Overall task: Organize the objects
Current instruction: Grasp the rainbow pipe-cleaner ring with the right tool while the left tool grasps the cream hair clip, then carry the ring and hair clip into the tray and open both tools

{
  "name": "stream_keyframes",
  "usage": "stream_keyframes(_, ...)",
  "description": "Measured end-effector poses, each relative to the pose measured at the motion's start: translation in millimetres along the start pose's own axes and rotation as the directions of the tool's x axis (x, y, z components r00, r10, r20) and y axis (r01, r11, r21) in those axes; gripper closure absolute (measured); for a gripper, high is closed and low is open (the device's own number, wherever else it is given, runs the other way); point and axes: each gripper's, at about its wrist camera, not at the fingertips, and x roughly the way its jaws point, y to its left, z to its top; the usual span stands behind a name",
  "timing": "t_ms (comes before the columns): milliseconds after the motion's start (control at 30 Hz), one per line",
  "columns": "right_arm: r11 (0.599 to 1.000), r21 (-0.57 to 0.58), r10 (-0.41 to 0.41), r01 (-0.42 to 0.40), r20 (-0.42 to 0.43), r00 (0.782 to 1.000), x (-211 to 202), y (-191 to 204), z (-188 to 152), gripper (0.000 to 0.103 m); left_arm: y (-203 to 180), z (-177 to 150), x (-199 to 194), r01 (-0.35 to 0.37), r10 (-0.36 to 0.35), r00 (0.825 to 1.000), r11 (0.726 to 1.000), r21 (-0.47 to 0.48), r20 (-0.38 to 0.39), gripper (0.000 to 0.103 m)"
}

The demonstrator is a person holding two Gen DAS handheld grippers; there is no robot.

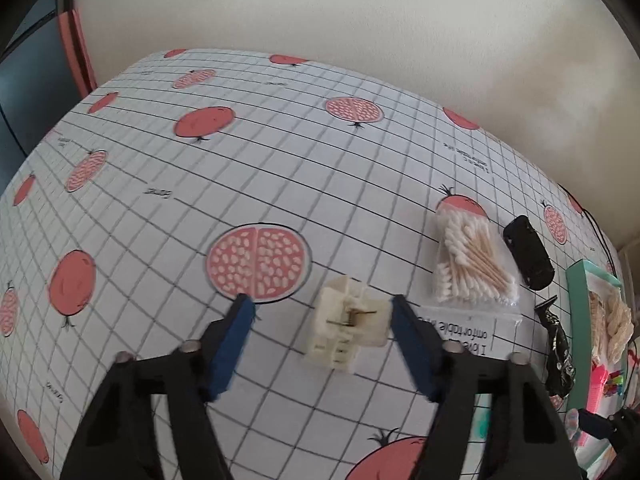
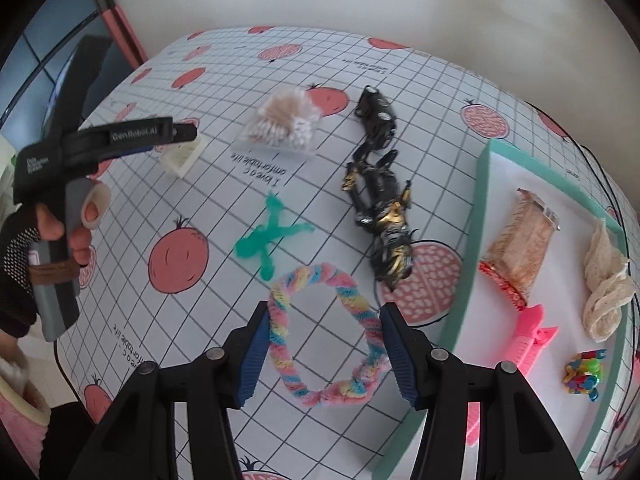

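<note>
Blue-padded fingers of the left gripper (image 1: 322, 310) stand spread wide, straddling a cream plastic block with ribbed sides (image 1: 349, 330); the right-hand pad lies just beside the block's edge, though contact cannot be confirmed, and the left-hand pad is well apart from it. From the right wrist view, the person's hand (image 2: 60, 232), in a dark mesh glove, grips the grey handle of this tool at 9 o'clock, the black body levelled over the block (image 2: 182, 156).

Right gripper (image 2: 324, 344): fingers likewise spread, flanking a pastel pink, blue and yellow twisted chenille ring (image 2: 280, 320) that lies flat on the white grid tablecloth printed with red pomegranates (image 2: 192, 208). Both pads sit just beside the ring's outer edge; nothing is pinched.

At 12 o'clock of the ring lies a translucent green X-shaped figure (image 2: 266, 240); at 1 o'clock, a black-and-gold toy figure (image 2: 384, 216). A clear packet of cotton swabs (image 2: 286, 124) rests at the far side, with a black toy car (image 2: 376, 114) to its right. At 3 o'clock stands a mint-green rimmed tray (image 2: 478, 216) holding a pink hair clip (image 2: 528, 336).
</note>
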Motion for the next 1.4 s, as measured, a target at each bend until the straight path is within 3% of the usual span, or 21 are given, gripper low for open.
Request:
stream_keyframes(200,1.000,0.025,-0.002,0.002,0.007,1.000,-3,-5,0,0.046,-10,0,5,0.015,-0.015,1.000,1.000,0.011,-0.010,0.067)
stream_keyframes(533,0.999,0.033,-0.014,0.013,0.031,0.999,-9,-12,3,0.046,-10,2,-10,0.035,-0.035,0.999,0.999,-0.010,0.001,0.067)
stream_keyframes(833,0.998,0.065,-0.030,0.026,0.062,0.998,-22,-26,4,0.046,-12,14,-47,0.090,-0.087,0.994,0.995,-0.046,0.067,0.067)
stream_keyframes(1133,0.989,0.134,-0.070,0.055,0.106,0.992,-46,-58,2,0.046,-58,20,-89,0.199,-0.200,0.971,0.980,0.024,0.128,0.067)
stream_keyframes(1400,0.968,0.242,-0.112,0.072,0.155,0.982,-74,-111,-8,0.046,-136,7,-119,0.328,-0.346,0.932,0.932,0.153,0.111,0.067)
